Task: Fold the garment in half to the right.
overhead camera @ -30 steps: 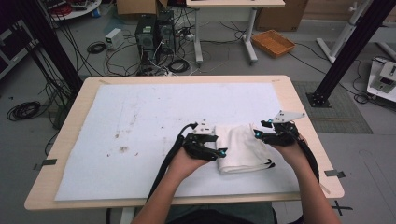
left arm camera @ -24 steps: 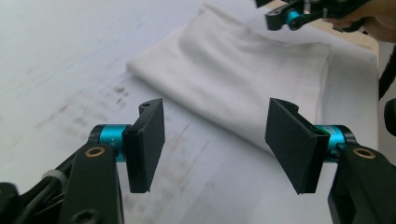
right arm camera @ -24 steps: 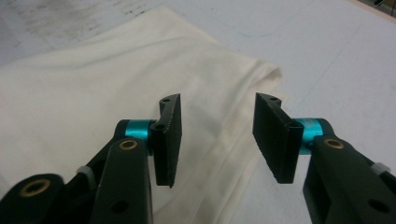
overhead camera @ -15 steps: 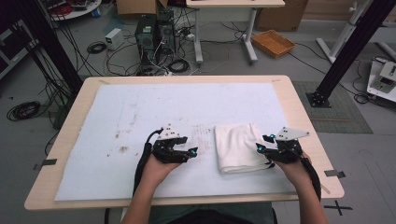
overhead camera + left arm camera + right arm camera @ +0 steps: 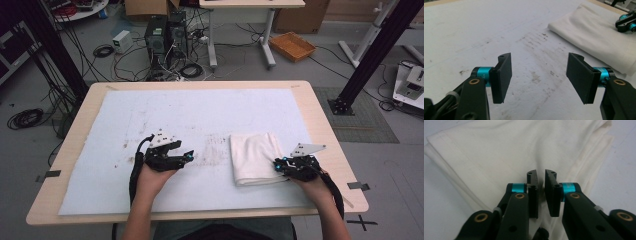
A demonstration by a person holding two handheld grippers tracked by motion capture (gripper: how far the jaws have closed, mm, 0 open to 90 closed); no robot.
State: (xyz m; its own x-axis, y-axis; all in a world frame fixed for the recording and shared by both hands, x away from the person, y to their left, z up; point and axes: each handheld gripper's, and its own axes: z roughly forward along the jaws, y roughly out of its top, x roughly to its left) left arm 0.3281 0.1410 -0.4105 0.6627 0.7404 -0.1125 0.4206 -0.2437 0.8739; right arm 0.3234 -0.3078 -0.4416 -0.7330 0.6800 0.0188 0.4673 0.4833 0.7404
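We see a folded white cloth [image 5: 255, 157] lying on the pale sheet [image 5: 200, 120] that covers the desk [image 5: 320, 107], toward its right side. Our right tongs [image 5: 278, 165] rest at the cloth's right edge, and in the right gripper view their jaws have just been closing and now stand nearly together over the fabric [image 5: 524, 150]; whether they pinch a fold of it we cannot tell. Our left tongs [image 5: 186, 157] sit well apart from the cloth, over the stained middle of the sheet, spread wide with nothing between them [image 5: 539, 75]. In the left gripper view the cloth [image 5: 599, 35] lies off to the upper right.
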